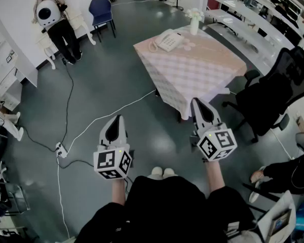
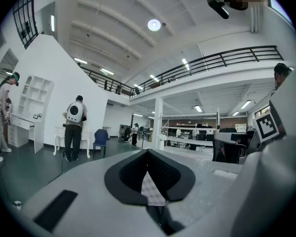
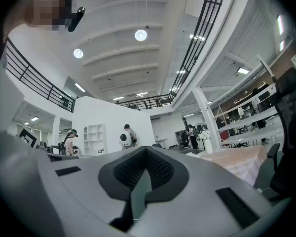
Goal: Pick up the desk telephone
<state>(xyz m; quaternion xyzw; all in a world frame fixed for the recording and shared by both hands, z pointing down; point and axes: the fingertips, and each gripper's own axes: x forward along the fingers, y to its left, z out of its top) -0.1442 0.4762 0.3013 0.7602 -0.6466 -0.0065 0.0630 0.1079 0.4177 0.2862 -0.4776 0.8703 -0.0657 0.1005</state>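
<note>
The left gripper [image 1: 117,120] and right gripper [image 1: 198,105] have their jaws pressed together on nothing, well short of the worktop [image 1: 207,72]. The desk telephone [image 1: 168,40] sits at its far corner, near a vase [image 1: 194,22] — step closer and spread the jaws first. The office chair [image 1: 273,95] crowds the right, and a cable [image 1: 106,116] trails left.

We look down on a square table [image 1: 213,77] draped in a pink checked cloth [image 1: 192,87] that hangs over its edges. A white desk telephone [image 1: 167,39] lies near the tabletop's left corner, its handset on the side nearest that corner. A white vase [image 1: 194,25] (holding pale flowers) stands upright at the far corner, apart from the telephone. On the grey floor [image 1: 121,85], a white cable [image 1: 116,113] runs from beneath the table to a power strip [image 1: 61,150].
</note>
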